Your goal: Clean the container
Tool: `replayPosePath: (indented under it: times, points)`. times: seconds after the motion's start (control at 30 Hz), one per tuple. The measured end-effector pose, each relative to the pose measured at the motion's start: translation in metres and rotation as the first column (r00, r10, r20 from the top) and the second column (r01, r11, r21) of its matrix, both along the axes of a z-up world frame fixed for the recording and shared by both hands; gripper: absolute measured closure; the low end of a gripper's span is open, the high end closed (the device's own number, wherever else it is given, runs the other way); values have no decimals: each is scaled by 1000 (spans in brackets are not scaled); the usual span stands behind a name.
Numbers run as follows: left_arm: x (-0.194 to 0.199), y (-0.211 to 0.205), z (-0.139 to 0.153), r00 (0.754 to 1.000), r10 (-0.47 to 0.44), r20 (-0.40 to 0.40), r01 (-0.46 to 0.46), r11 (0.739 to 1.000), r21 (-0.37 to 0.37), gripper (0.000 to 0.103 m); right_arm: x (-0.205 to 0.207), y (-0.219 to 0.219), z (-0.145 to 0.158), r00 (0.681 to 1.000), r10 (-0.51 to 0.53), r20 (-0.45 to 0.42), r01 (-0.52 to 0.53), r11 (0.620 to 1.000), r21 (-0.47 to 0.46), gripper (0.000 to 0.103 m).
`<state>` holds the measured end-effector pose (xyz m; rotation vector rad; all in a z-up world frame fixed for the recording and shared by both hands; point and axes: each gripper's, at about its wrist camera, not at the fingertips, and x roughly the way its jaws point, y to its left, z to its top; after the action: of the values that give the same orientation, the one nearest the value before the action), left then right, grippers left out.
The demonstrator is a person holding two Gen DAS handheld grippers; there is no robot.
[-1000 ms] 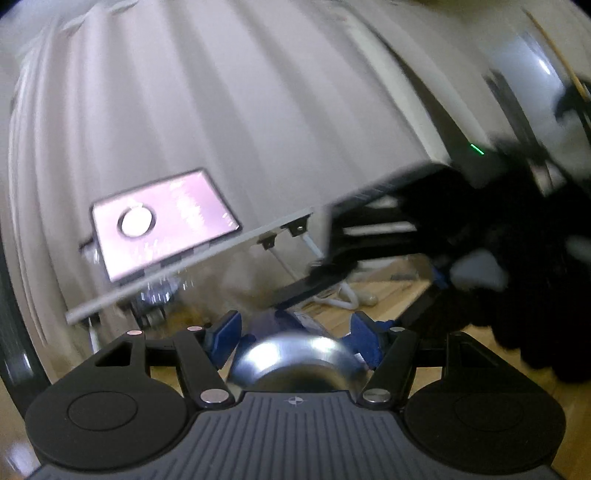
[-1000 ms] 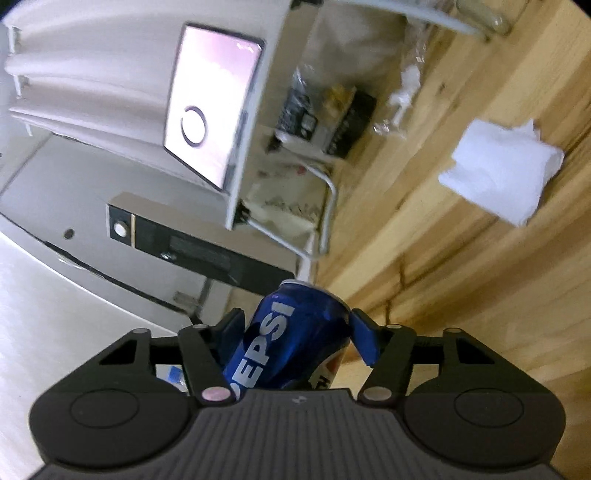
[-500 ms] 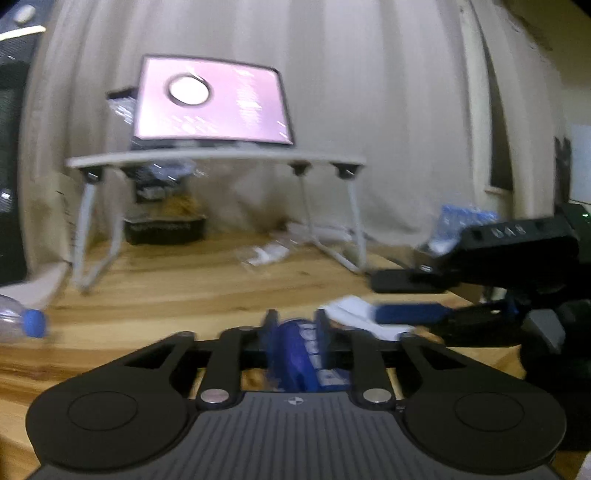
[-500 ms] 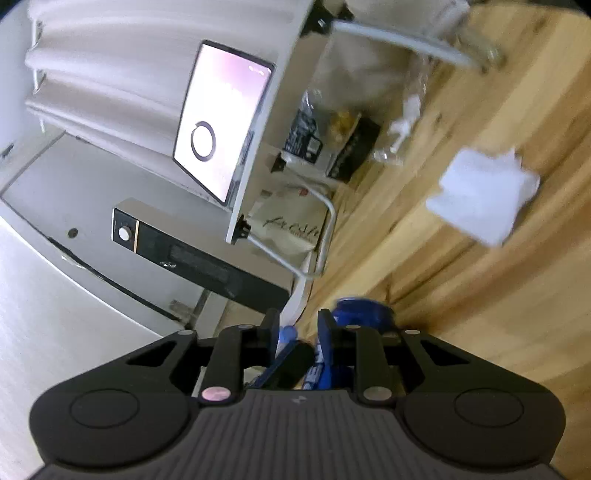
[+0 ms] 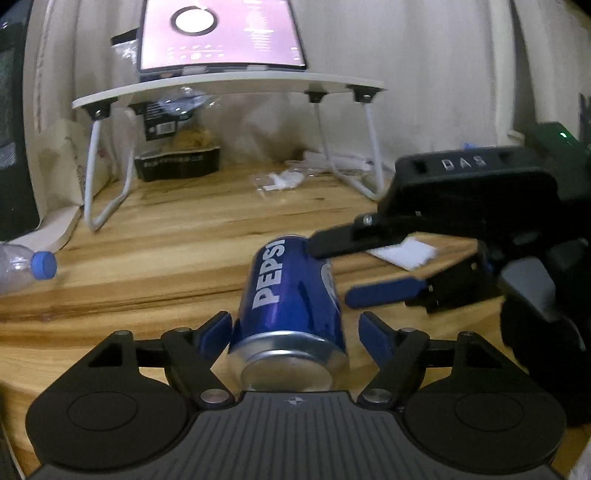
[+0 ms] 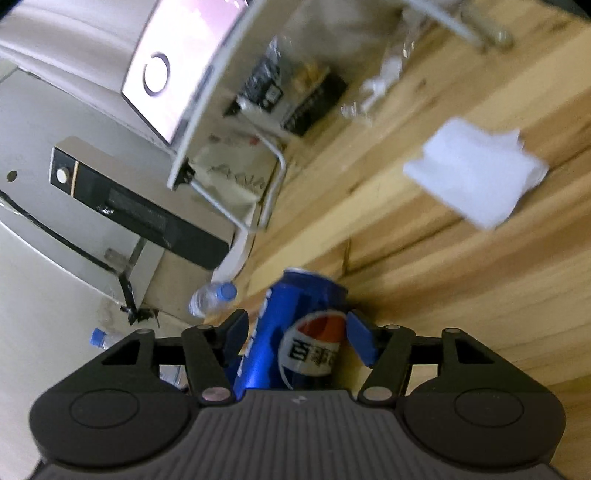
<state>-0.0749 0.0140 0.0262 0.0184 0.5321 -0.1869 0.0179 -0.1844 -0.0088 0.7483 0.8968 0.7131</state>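
A blue Pepsi can (image 5: 291, 299) sits between the blue fingers of my left gripper (image 5: 295, 332), bottom end toward the camera, above the wooden table (image 5: 166, 251). The left jaws stand wide, a gap showing on the right side of the can. My right gripper (image 5: 332, 269) reaches in from the right, its fingers on either side of the can's far end. In the right wrist view the can (image 6: 299, 332) lies between the right gripper's (image 6: 295, 332) spread fingers. A folded white tissue (image 6: 476, 173) lies on the table beyond.
A white laptop stand (image 5: 229, 85) with a lit tablet (image 5: 221, 33) stands at the back. A black box (image 5: 177, 162) sits beneath it. A plastic bottle with a blue cap (image 5: 26, 269) lies at the left. A steel appliance (image 6: 74, 184) is behind.
The left wrist view swung down to face the table. Both grippers narrowed half a second ago and now stand wide again around the can, which both now straddle.
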Motion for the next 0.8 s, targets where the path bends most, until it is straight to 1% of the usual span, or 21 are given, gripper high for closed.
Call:
replayPosePath:
  times: [0.07,0.1,0.13,0.2,0.3,0.37,0.4,0.43,0.5,0.53,0.57,0.6,0.63,0.67,0.7,0.73,0.77,0.8]
  points:
    - [9,2,0,1000,16,-21,-17,1000,-4,26,2,6,-3,1000,14,-23,-14,1000,7,40]
    - [13,3,-1,999,25,-32,-25,1000,-5,33,3,7,-4,999,18,-33,-17,1000,18,40]
    - [16,5,-2,999,20,-34,-20,1000,-12,36,4,9,-5,999,20,-38,-19,1000,20,39]
    - [21,9,-4,999,8,-36,-9,1000,-25,37,5,11,-6,999,22,-41,-21,1000,21,39]
    - [14,7,-2,1000,-14,11,14,1000,1,37,6,13,-8,998,28,-53,-26,999,38,39]
    - [5,-4,0,996,-55,73,47,993,108,37,8,13,-8,998,29,-61,-25,998,64,38]
    - [-1,-11,2,991,-83,106,65,984,167,37,7,11,-8,998,29,-64,-24,996,88,35]
    - [-6,-18,3,984,-112,137,81,973,215,37,7,10,-7,997,31,-66,-23,993,112,32]
    - [-18,-30,5,964,-172,203,100,941,323,37,7,8,-4,998,25,-56,-17,989,144,30]
    - [-23,-35,7,955,-192,226,102,928,358,37,7,7,-2,998,25,-49,-17,987,158,30]
    - [-27,-37,8,948,-198,249,94,922,376,37,6,5,0,999,27,-31,-21,984,174,31]
    - [-30,-36,10,941,-201,271,93,926,366,36,4,4,2,1000,25,-6,-24,982,186,33]
    - [-32,-29,15,936,-200,291,113,950,290,36,1,2,4,999,29,22,-33,979,201,34]
    - [-30,-17,20,938,-196,285,155,975,158,34,-3,-2,4,998,27,56,-40,970,238,34]
    - [-29,-4,24,941,-193,278,195,981,20,33,-7,-7,4,996,23,90,-47,960,276,35]
    - [-27,8,29,944,-191,270,230,966,-119,33,-12,-11,4,992,17,123,-56,948,314,35]
    - [-24,18,31,947,-184,263,246,942,-229,33,-14,-16,0,991,11,130,-58,930,362,35]
    - [-22,25,31,951,-169,259,247,918,-310,32,-16,-21,-5,991,4,134,-60,910,411,35]
